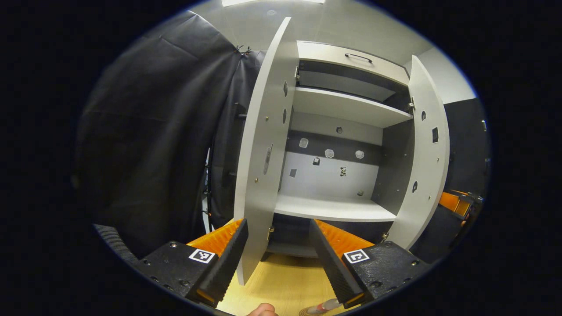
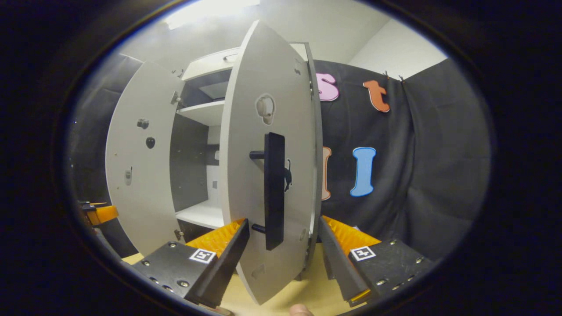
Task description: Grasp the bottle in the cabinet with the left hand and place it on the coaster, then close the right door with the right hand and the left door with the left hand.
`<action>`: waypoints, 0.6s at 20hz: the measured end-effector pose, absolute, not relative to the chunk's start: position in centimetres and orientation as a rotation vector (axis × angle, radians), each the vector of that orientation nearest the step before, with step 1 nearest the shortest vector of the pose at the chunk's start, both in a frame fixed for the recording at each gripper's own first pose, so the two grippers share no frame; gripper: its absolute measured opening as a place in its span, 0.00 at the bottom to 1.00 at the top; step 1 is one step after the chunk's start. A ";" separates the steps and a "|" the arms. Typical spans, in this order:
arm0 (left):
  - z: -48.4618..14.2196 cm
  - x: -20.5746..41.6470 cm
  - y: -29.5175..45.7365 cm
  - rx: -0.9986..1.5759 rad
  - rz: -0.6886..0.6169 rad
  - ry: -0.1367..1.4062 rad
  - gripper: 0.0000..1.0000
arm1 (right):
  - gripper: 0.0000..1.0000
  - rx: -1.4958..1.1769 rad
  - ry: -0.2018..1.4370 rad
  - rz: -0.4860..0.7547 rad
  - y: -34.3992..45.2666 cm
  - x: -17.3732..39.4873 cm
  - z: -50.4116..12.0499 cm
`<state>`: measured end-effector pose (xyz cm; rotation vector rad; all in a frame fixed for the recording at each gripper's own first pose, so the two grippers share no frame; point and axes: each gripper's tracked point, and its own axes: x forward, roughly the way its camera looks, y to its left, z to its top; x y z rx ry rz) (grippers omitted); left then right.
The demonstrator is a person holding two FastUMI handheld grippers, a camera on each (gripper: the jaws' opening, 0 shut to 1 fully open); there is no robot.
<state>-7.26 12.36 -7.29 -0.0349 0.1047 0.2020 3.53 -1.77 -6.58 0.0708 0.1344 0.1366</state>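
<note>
While both doors hang open, the right gripper (image 2: 281,245) is spread wide around the right door (image 2: 268,175), and that door's thin edge could jam between the fingers. Its tall handle (image 2: 274,191) stands upright. The left gripper (image 1: 279,254) is spread too. The bottle (image 1: 322,306) sits low on the table (image 1: 281,281), and I cannot tell which way it points.

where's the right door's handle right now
In the right gripper view the black handle stands upright on the outer face of the open right door, just above and between the right gripper's open fingers.
</note>
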 end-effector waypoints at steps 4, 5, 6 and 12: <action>-7.1 -7.3 13.4 -0.021 0.218 0.106 0.91 | 0.93 0.076 0.139 0.180 1.2 4.8 -6.8; -7.1 -7.3 13.7 -0.019 0.223 0.106 0.91 | 0.96 0.080 0.141 0.202 2.2 4.7 -6.9; -7.1 -7.3 14.1 -0.017 0.230 0.105 0.91 | 0.96 0.085 0.144 0.229 3.2 4.7 -7.0; -6.9 -8.0 16.5 -0.003 0.283 0.104 0.91 | 0.93 0.077 0.147 0.337 8.6 4.9 -7.3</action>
